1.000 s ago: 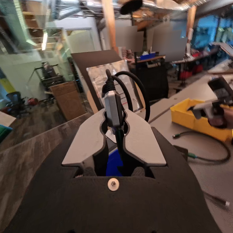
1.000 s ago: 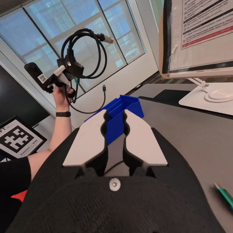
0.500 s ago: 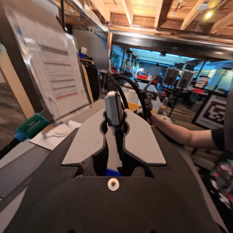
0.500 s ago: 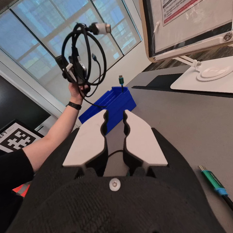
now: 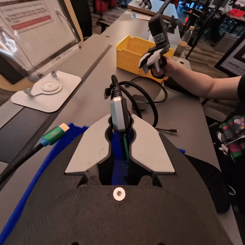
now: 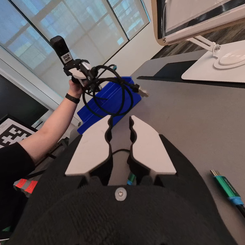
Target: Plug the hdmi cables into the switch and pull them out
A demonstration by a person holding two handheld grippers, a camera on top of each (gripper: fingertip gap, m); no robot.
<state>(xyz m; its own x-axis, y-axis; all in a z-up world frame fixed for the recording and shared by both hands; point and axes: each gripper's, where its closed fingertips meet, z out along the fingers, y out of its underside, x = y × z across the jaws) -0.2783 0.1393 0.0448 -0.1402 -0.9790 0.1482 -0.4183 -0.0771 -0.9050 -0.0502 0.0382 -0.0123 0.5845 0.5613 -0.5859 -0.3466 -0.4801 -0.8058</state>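
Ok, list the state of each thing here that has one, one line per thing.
left gripper: shut on the switch, held above the table
switch: gripped upright, black cable looped from its top
right gripper: open, empty
blue bin: on the table, open-topped
yellow bin: on the table, looks empty
green HDMI plug: unplugged, lying on the table

A workshop-like lab is showing here: grey worktables [image 5: 86,84] holding a yellow parts bin [image 5: 127,57] and a blue one [image 6: 110,100], more cluttered benches [image 5: 152,9] standing behind, large windows [image 6: 59,26] lining the wall.
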